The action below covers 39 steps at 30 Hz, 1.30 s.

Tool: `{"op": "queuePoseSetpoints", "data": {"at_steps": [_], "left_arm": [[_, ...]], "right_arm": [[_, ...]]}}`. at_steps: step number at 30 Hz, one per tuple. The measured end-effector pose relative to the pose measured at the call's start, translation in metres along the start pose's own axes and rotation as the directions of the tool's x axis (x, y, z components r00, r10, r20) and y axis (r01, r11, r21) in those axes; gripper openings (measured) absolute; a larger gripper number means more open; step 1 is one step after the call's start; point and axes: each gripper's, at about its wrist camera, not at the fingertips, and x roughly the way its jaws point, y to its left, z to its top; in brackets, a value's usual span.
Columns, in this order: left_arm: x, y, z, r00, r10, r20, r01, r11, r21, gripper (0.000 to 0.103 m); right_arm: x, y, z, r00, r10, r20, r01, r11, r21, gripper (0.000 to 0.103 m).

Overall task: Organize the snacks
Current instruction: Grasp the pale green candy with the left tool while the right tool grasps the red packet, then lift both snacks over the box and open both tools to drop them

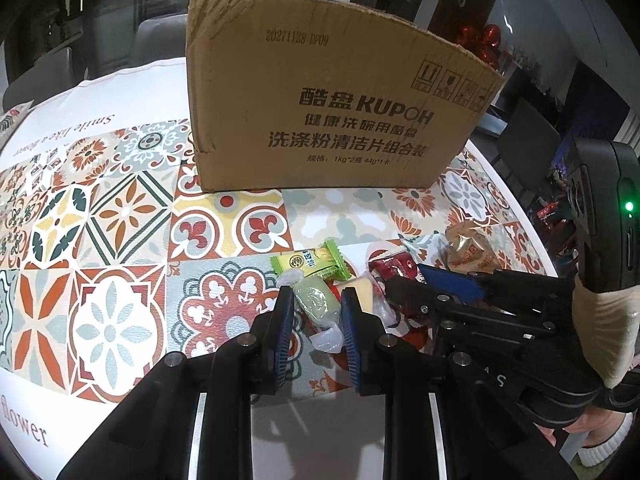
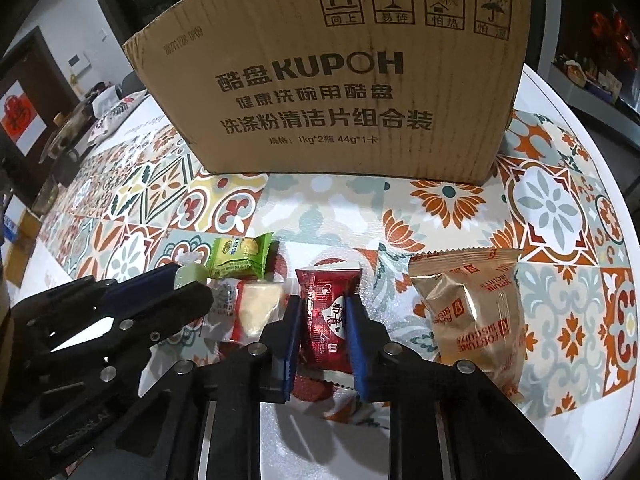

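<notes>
Low in the left wrist frame, the left tongs (image 1: 314, 300) straddle a pale green candy (image 1: 316, 304) in a crinkled clear twist wrapper; the ribbed blue pads sit just beside its sides, and whether they press it I cannot tell; low in the right wrist frame, the right tongs (image 2: 323, 312) flank a glossy red foil packet (image 2: 328, 320), pads against or just beside its edges, contact again unclear; left of it lies a cream wedge-shaped sweet (image 2: 258, 308) in clear film with a red band; at lower right, a tan crimped fortune biscuit pouch (image 2: 472, 312), puffed and shiny; above the wedge, a bright green pillow-shaped packet (image 2: 240, 260); all rest on the bench (image 2: 560, 208), smooth and covered in a tile-patterned cloth; in the upper centre stands a corrugated cardboard box (image 2: 340, 80), printed KUPOH, edges frayed.
</notes>
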Motion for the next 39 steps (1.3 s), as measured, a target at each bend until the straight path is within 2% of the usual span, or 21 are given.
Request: {"op": "queuePoseSetpoints", "data": {"at_steps": [10, 15, 25, 39], "left_arm": [[-0.024, -0.006, 0.007, 0.999, -0.003, 0.050, 0.002, 1.000, 0.009, 0.024], [-0.044, -0.007, 0.017, 0.995, -0.005, 0.100, 0.003, 1.000, 0.013, 0.024], [-0.082, -0.013, 0.045, 0.982, -0.002, 0.191, -0.005, 0.999, 0.035, 0.024], [-0.115, -0.023, 0.093, 0.955, 0.001, 0.295, -0.025, 0.997, 0.077, 0.024]], "right_arm": [[-0.028, 0.000, 0.004, 0.998, 0.024, 0.064, -0.025, 0.999, 0.024, 0.023], [-0.049, 0.003, 0.010, 0.993, 0.030, 0.113, -0.032, 0.999, 0.015, 0.023], [-0.098, 0.015, 0.029, 0.971, 0.039, 0.235, -0.037, 0.999, -0.015, 0.023], [-0.143, 0.022, 0.070, 0.938, 0.020, 0.347, -0.001, 0.999, -0.054, 0.023]]}}
